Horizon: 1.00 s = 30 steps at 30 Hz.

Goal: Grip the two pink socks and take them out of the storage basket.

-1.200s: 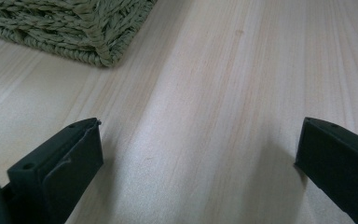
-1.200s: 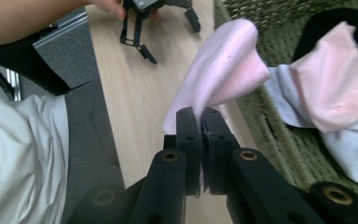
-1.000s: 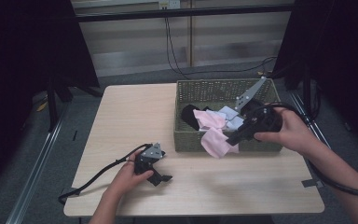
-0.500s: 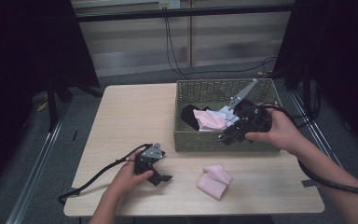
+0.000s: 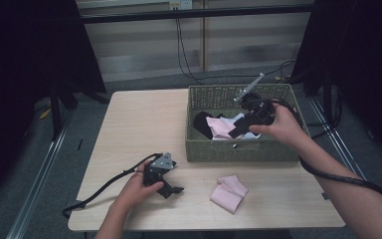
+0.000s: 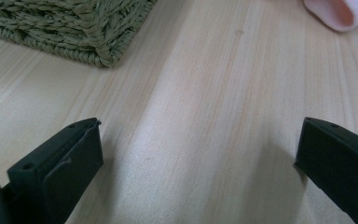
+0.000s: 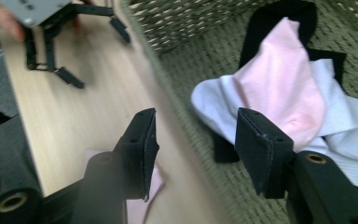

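Basket [image 5: 238,152] near table [image 5: 129,119] right edge; left half bare.

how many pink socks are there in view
2. One pink sock lies folded on the table, in front of the basket. The other pink sock lies in the basket on the black and white pieces; more may be hidden beneath.

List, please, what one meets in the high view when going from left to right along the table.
Left tongs in the person's left hand → folded pink cloth on the table → right tongs reaching into the woven basket → right hand.
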{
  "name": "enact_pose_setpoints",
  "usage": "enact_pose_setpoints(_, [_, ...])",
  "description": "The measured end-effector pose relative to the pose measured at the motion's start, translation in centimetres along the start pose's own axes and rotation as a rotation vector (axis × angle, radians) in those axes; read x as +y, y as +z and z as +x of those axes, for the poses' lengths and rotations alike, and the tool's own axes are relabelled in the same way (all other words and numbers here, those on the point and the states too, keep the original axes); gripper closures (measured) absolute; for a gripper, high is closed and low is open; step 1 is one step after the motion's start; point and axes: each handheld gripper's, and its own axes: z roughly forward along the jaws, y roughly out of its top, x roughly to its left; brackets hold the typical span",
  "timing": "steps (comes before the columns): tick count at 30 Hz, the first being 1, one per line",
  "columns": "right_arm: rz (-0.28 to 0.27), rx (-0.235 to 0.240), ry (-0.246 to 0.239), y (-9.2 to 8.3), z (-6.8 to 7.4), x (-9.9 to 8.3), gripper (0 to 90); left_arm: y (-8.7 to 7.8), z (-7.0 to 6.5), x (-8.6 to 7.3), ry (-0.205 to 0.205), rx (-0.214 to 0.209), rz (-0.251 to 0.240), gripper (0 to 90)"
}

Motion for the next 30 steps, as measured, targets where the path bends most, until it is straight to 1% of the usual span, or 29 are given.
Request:
enact_pose_setpoints(3, [0.014, -0.020, 0.015, 0.7, -0.8, 0.5, 47.0, 0.0, 0.0, 0.0, -0.001, 0.001, -0.001, 0.0])
enact_pose_setpoints(4, [0.014, -0.020, 0.015, 0.7, -0.8, 0.5, 47.0, 0.0, 0.0, 0.0, -0.001, 0.001, -0.001, 0.0])
enact_pose_setpoints(5, [0.019, -0.022, 0.024, 1.3, -1.3, 0.8, 47.0, 0.0, 0.0, 0.0, 0.000, 0.000, 0.000, 0.0])
enact_pose_setpoints(6, [0.019, -0.022, 0.024, 1.3, -1.3, 0.8, 47.0, 0.0, 0.0, 0.0, 0.000, 0.000, 0.000, 0.0])
enact_pose_setpoints(7, [0.021, -0.037, 0.029, 1.9, -1.8, 1.0, 46.0, 0.0, 0.0, 0.0, 0.000, 0.000, 0.001, 0.0])
enact_pose_setpoints(11, [0.032, -0.041, 0.052, 3.0, -2.7, 1.3, 45.0, 0.0, 0.0, 0.0, -0.001, -0.001, -0.006, 0.0])
enact_pose_setpoints(12, [0.033, -0.042, 0.049, 3.3, -2.9, 1.3, 45.0, 0.0, 0.0, 0.0, -0.001, -0.001, -0.005, 0.0])
enact_pose_setpoints(16, [0.044, -0.052, 0.065, 4.5, -3.8, 1.5, 45.1, 0.0, 0.0, 0.0, -0.001, -0.002, -0.006, 0.0])
enact_pose_setpoints(18, [0.045, -0.058, 0.070, 4.7, -4.0, 1.5, 45.1, 0.0, 0.0, 0.0, -0.001, -0.002, -0.006, 0.0])
enact_pose_setpoints(19, [0.046, -0.060, 0.080, 5.2, -4.3, 1.6, 45.4, 0.0, 0.0, 0.0, -0.001, -0.002, -0.006, 0.0])
enact_pose_setpoints(21, [0.041, -0.057, 0.090, 5.7, -4.7, 1.7, 45.5, 0.0, 0.0, 0.0, -0.002, -0.002, -0.007, 0.0])
enact_pose_setpoints(23, [0.039, -0.052, 0.096, 5.9, -4.9, 1.7, 45.6, 0.0, 0.0, 0.0, -0.002, -0.002, -0.007, 0.0])
enact_pose_setpoints(24, [0.045, -0.056, 0.084, 6.1, -5.2, 1.7, 45.6, 0.0, 0.0, 0.0, -0.002, -0.002, -0.007, 0.0])
enact_pose_setpoints(26, [0.044, -0.062, 0.103, 6.8, -5.6, 1.6, 45.8, 0.0, 0.0, 0.0, -0.003, -0.001, -0.007, 0.0])
enact_pose_setpoints(27, [0.047, -0.064, 0.104, 7.2, -5.9, 1.6, 45.8, 0.0, 0.0, 0.0, -0.002, -0.001, -0.006, 0.0])
enact_pose_setpoints(28, [0.047, -0.064, 0.104, 7.2, -5.9, 1.6, 45.8, 0.0, 0.0, 0.0, -0.002, -0.001, -0.006, 0.0])
enact_pose_setpoints(29, [0.050, -0.065, 0.107, 7.8, -6.3, 1.5, 45.9, 0.0, 0.0, 0.0, -0.002, -0.001, -0.004, 0.0])
enact_pose_setpoints(30, [0.050, -0.065, 0.107, 7.8, -6.3, 1.5, 45.9, 0.0, 0.0, 0.0, -0.002, -0.001, -0.005, 0.0])
